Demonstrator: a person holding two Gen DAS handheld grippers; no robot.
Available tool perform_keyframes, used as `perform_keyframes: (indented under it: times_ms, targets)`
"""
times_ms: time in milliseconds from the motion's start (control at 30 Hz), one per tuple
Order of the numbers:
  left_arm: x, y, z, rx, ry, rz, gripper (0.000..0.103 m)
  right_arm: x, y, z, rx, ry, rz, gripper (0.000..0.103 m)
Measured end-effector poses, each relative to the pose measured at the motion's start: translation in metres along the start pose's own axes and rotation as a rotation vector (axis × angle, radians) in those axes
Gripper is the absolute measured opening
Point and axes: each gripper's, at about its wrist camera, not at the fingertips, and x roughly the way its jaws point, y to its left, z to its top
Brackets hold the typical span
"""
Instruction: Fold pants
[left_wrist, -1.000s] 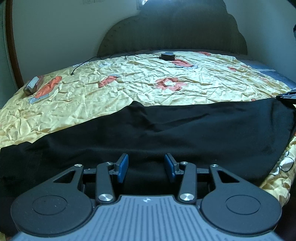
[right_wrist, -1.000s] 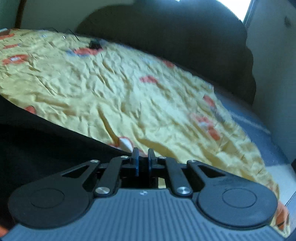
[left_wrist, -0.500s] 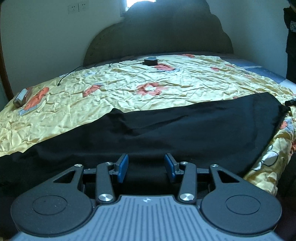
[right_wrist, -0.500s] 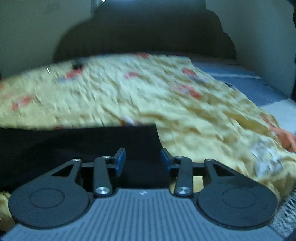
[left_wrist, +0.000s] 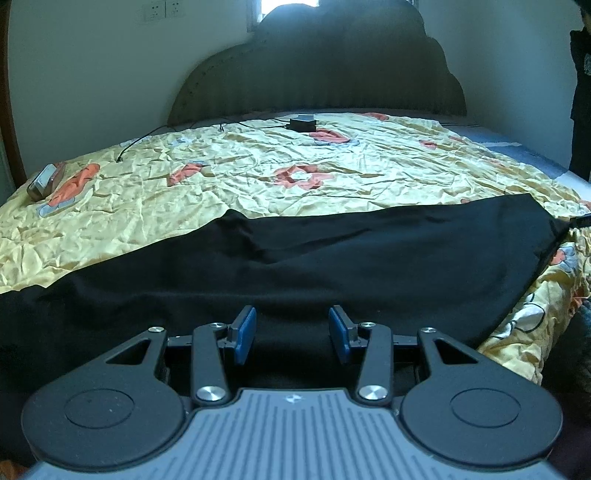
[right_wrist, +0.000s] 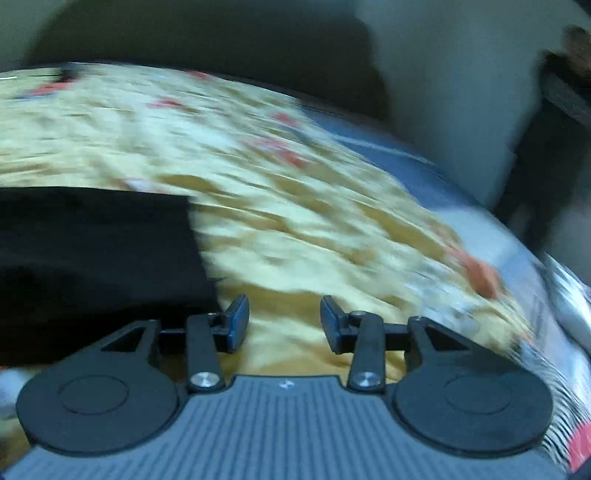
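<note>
Black pants (left_wrist: 332, 258) lie spread flat across the near part of the bed, from the left edge to the right. My left gripper (left_wrist: 291, 334) is open and empty, above the pants' near edge. In the blurred right wrist view the pants' right end (right_wrist: 96, 251) fills the left side. My right gripper (right_wrist: 284, 323) is open and empty over the yellow bedspread, just right of the pants' end. A tip of the right gripper shows at the pants' far right corner in the left wrist view (left_wrist: 581, 220).
The bed has a crinkled yellow floral bedspread (left_wrist: 258, 173) and a dark scalloped headboard (left_wrist: 317, 66). A black adapter (left_wrist: 303, 122) with a cable lies near the headboard. A small grey object (left_wrist: 42, 181) lies at the left edge. A person (left_wrist: 581, 92) stands at right.
My right gripper has let go of the pants' end, opened, and swung to the right off the fabric. My left gripper has pulled back and tilted up a little, still open.
</note>
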Motion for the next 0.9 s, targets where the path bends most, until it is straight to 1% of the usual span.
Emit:
perform_keyframes:
  times_ms: [33, 67, 100, 133, 167, 200, 233, 267, 300, 333, 367, 400, 433, 467, 500, 567, 600, 633, 700, 733, 767, 833, 867, 900]
  targets:
    - [0.0, 0.0, 0.001, 0.002, 0.002, -0.003, 0.042, -0.01, -0.004, 0.0, 0.046, -0.013, 0.028, 0.039]
    - [0.0, -0.001, 0.001, 0.006, 0.002, -0.008, 0.042, -0.02, -0.007, 0.001, 0.097, -0.026, 0.087, 0.041]
    - [0.0, -0.002, 0.002, 0.01, 0.001, -0.011, 0.042, -0.031, -0.007, 0.005, 0.141, -0.042, 0.183, 0.043]
    - [0.0, -0.004, 0.003, 0.015, 0.001, -0.015, 0.042, -0.04, -0.002, 0.01, 0.161, -0.054, 0.298, 0.047]
    - [0.0, -0.007, 0.003, 0.026, -0.001, -0.023, 0.042, -0.044, 0.006, 0.015, 0.151, -0.054, 0.379, 0.056]
    - [-0.001, -0.01, 0.003, 0.037, -0.006, -0.032, 0.042, -0.045, 0.018, 0.018, 0.119, -0.051, 0.41, 0.061]
    - [-0.001, -0.012, 0.002, 0.046, -0.007, -0.04, 0.043, -0.042, 0.032, 0.019, 0.063, -0.045, 0.404, 0.062]
    - [-0.001, -0.015, 0.001, 0.063, 0.0, -0.047, 0.044, -0.034, 0.048, 0.019, -0.007, -0.031, 0.363, 0.063]
    - [-0.001, -0.017, -0.001, 0.072, 0.008, -0.042, 0.046, -0.022, 0.057, 0.017, -0.046, -0.004, 0.307, 0.063]
    - [-0.002, -0.017, -0.005, 0.083, 0.02, -0.04, 0.051, -0.01, 0.061, 0.015, -0.064, 0.031, 0.245, 0.065]
    - [-0.002, -0.017, -0.008, 0.093, 0.032, -0.041, 0.054, -0.008, 0.059, 0.015, -0.062, 0.01, 0.209, 0.072]
    - [-0.003, -0.016, -0.013, 0.102, 0.042, -0.039, 0.054, -0.01, 0.06, 0.016, -0.088, 0.009, 0.15, 0.072]
    - [-0.002, -0.015, -0.016, 0.107, 0.047, -0.034, 0.055, -0.017, 0.063, 0.018, -0.104, -0.012, 0.101, 0.07]
    - [-0.001, -0.015, -0.019, 0.111, 0.048, -0.033, 0.055, -0.028, 0.065, 0.02, -0.087, -0.041, 0.14, 0.071]
    - [-0.001, -0.014, -0.021, 0.112, 0.045, -0.034, 0.055, -0.037, 0.066, 0.022, -0.06, -0.05, 0.224, 0.07]
    - [-0.001, -0.015, -0.021, 0.11, 0.044, -0.032, 0.055, -0.049, 0.081, 0.027, -0.032, -0.014, 0.445, 0.071]
    - [-0.002, -0.016, -0.02, 0.115, 0.044, -0.029, 0.055, -0.051, 0.093, 0.026, -0.05, -0.003, 0.51, 0.07]
    - [-0.006, -0.015, -0.019, 0.12, 0.04, -0.021, 0.055, -0.054, 0.107, 0.022, -0.085, -0.002, 0.539, 0.07]
    - [-0.019, -0.01, -0.016, 0.126, 0.007, 0.006, 0.056, -0.053, 0.126, 0.007, -0.177, 0.02, 0.511, 0.072]
    - [-0.023, -0.007, -0.013, 0.123, -0.007, 0.011, 0.056, -0.057, 0.124, 0.0, -0.188, -0.008, 0.499, 0.074]
    - [-0.026, 0.0, -0.008, 0.107, -0.028, 0.014, 0.056, -0.06, 0.122, -0.002, -0.208, -0.015, 0.464, 0.08]
    - [-0.023, 0.011, 0.005, 0.068, -0.051, -0.008, 0.059, -0.068, 0.115, 0.003, -0.191, -0.054, 0.377, 0.081]
    - [-0.015, 0.017, 0.013, 0.048, -0.057, -0.019, 0.059, -0.072, 0.112, 0.008, -0.161, -0.09, 0.376, 0.081]
    - [-0.005, 0.021, 0.021, 0.025, -0.057, -0.007, 0.059, -0.077, 0.113, 0.013, -0.126, -0.105, 0.428, 0.082]
